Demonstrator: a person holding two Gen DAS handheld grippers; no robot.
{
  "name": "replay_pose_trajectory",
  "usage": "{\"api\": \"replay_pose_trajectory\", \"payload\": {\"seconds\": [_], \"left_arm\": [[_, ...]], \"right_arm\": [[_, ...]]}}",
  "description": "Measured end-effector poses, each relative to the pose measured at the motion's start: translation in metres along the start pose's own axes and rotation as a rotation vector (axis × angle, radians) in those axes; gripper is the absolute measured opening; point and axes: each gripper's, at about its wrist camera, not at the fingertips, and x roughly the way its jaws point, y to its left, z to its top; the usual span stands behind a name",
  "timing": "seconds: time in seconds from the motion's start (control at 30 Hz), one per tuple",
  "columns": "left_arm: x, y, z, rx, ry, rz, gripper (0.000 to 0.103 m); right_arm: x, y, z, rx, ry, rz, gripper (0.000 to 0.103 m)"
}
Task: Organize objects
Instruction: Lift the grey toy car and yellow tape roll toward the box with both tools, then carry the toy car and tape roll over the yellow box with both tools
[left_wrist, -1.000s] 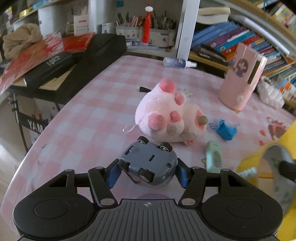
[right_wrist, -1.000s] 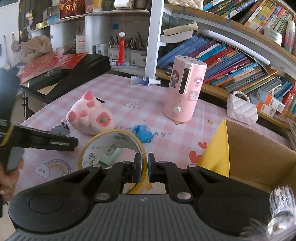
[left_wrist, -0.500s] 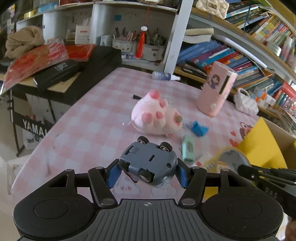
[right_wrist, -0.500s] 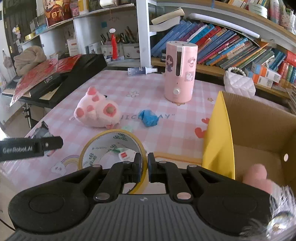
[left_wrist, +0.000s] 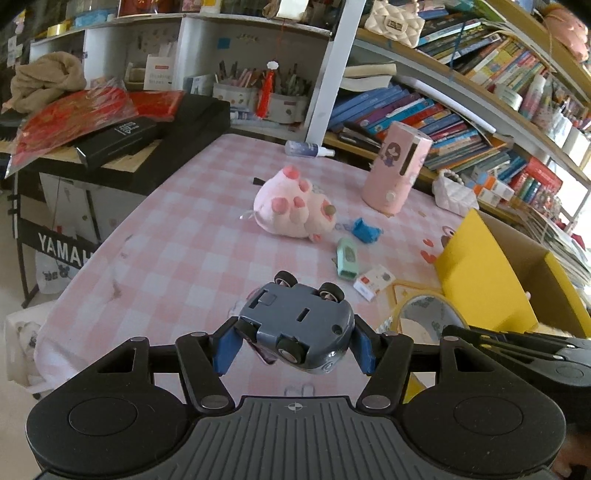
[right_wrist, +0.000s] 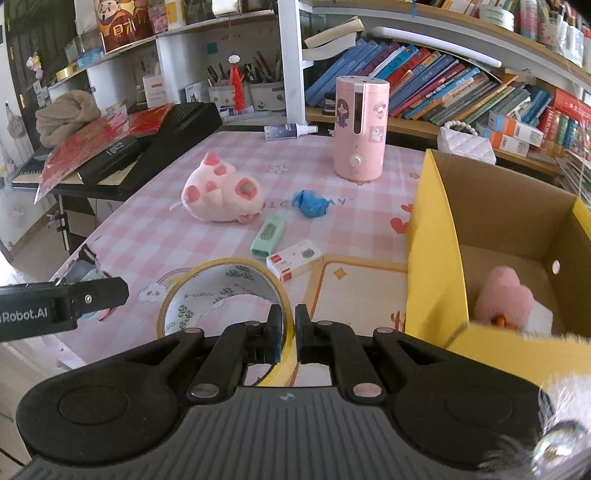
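Note:
My left gripper is shut on a grey-blue toy car, held upside down, wheels up, above the near edge of the pink checked table. My right gripper is shut on the rim of a yellow tape roll, held in the air left of an open cardboard box with yellow flaps. A pink plush lies inside the box. The tape roll and the box also show in the left wrist view.
On the table lie a pink plush paw, a blue crumpled object, a green case, a small white-red box, a pink cylinder and a spray bottle. Bookshelves stand behind; a black keyboard is left.
Both grippers have risen and pulled back from the table, still holding the car and the tape roll. The right gripper has shifted toward the box, whose inside with the pink plush now shows.

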Motion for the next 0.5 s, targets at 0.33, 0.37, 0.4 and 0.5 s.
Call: {"api": "replay_pose_trajectory", "payload": {"seconds": [0.33,0.37,0.4,0.5], "left_arm": [[-0.036,0.006,-0.03,0.031,0.012,-0.018,0.061],[-0.04,0.005,-0.033,0.039,0.014,-0.024,0.061],[-0.042,0.005,-0.035,0.045,0.017,-0.029,0.061],[-0.05,0.003,-0.043,0.063,0.023,-0.043,0.061]], "right_arm": [[-0.036,0.019,-0.035,0.029,0.001,-0.014,0.007],[-0.041,0.019,-0.039,0.036,0.001,-0.017,0.007],[-0.044,0.02,-0.042,0.043,0.001,-0.02,0.007],[-0.054,0.022,-0.053,0.064,0.003,-0.029,0.007]]}}
